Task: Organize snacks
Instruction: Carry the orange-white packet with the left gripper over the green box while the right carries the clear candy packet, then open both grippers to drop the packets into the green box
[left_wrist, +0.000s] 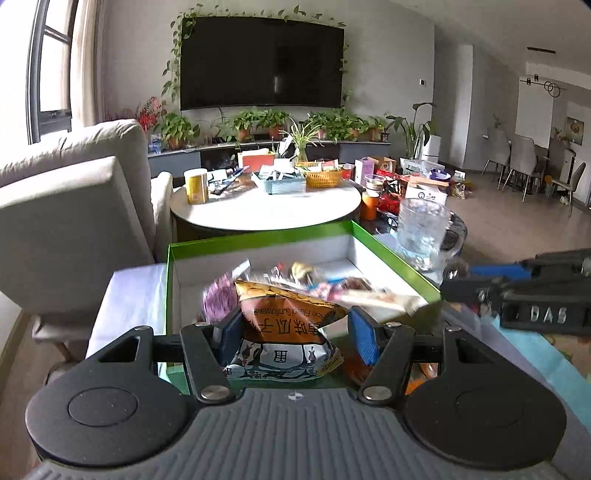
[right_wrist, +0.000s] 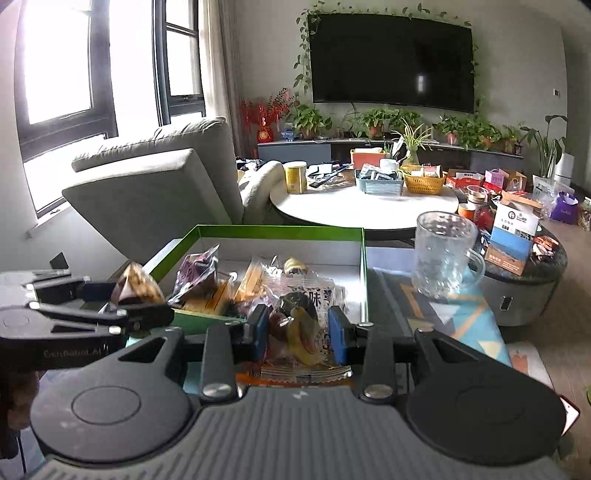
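Note:
A green box (left_wrist: 258, 239) with a white inside holds several snack packets and shows in both views (right_wrist: 258, 232). My left gripper (left_wrist: 293, 334) is shut on an orange sunflower seed packet (left_wrist: 288, 325) at the box's near edge; it shows from the side in the right wrist view (right_wrist: 122, 295). My right gripper (right_wrist: 298, 328) is shut on a clear packet of dried fruit (right_wrist: 303, 325) at the box's near right corner; it shows at the right of the left wrist view (left_wrist: 458, 280).
A clear glass mug (right_wrist: 443, 254) stands right of the box on a patterned cloth (right_wrist: 472, 321). A round white table (left_wrist: 266, 206) with baskets and a yellow can lies behind. A grey armchair (left_wrist: 70, 206) stands to the left.

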